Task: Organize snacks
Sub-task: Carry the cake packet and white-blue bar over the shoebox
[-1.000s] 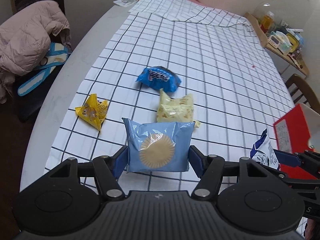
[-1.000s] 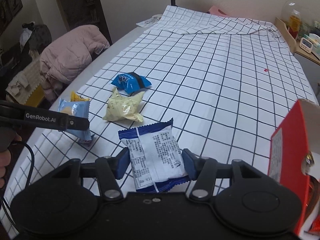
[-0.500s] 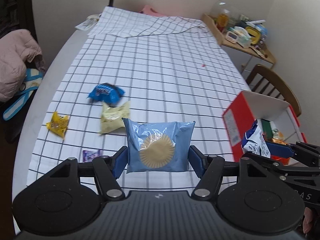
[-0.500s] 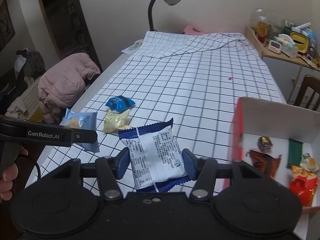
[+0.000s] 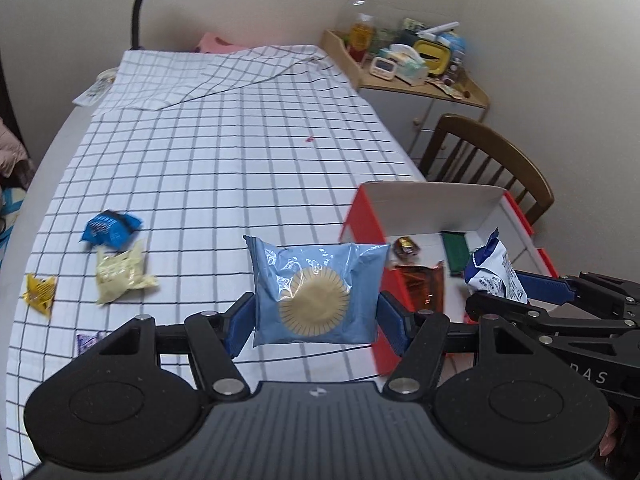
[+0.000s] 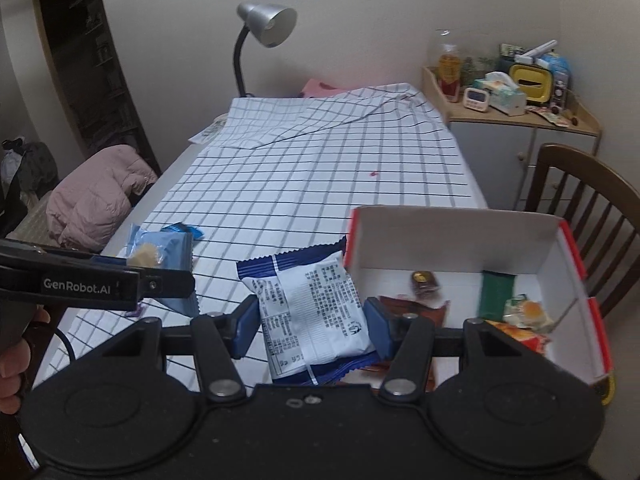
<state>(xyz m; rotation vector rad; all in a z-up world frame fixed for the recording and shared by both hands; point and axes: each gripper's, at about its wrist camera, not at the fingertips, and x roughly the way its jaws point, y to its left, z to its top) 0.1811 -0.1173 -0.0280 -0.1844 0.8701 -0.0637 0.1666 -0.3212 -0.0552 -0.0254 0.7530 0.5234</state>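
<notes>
1. Left gripper (image 5: pixel 316 316) is clamping one light-blue cookie packet (image 5: pixel 316 292) above the tablecloth (image 5: pixel 224 168), left of the box.
2. Right gripper (image 6: pixel 310 326) is gripping one white-and-navy packet (image 6: pixel 312 316) at the red box (image 6: pixel 452 236)'s near-left corner.
3. Four snacks are lying far left: blue (image 5: pixel 110 230), pale-yellow (image 5: pixel 120 276), yellow (image 5: pixel 39 292), purple (image 5: pixel 89 340).

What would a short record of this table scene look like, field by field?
left gripper: shut on light blue packet
right gripper: shut on white and navy packet
box: red outside, white inside, open, holding several snacks
loose on tablecloth: blue bag, pale yellow bag, small yellow wrapper, small purple wrapper
beyond the table: lamp, wooden chair
</notes>
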